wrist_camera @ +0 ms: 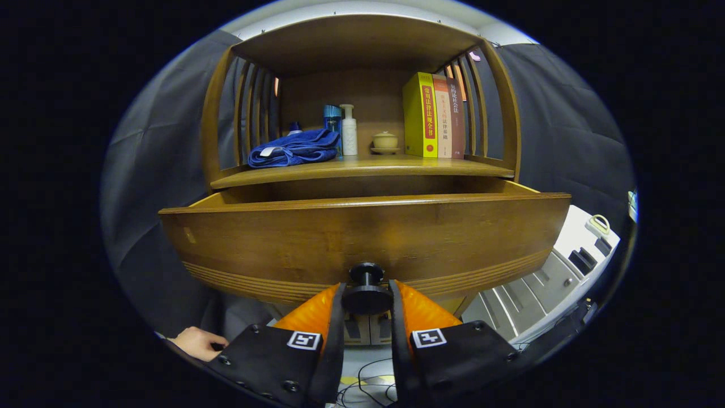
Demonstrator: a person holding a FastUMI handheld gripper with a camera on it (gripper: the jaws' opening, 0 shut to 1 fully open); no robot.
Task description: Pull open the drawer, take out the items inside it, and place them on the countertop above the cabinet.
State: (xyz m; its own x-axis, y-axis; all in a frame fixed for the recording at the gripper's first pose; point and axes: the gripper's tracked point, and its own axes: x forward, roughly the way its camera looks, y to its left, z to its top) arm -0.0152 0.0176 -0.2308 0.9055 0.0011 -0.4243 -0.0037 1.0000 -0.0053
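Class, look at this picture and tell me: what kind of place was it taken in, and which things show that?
Probably a staged booth rather than a home: dark cloth hangs behind a wooden cabinet dressed with books and a folded towel. The gripper clamps the drawer knob; cables lie below.

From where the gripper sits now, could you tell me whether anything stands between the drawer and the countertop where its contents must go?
The gripper is shut on the knob of the drawer, pulled out. Nothing visible stands between the drawer and the countertop just above; bare wood lies ahead of the towel, bottles, small pot and books. The drawer's inside is hidden.
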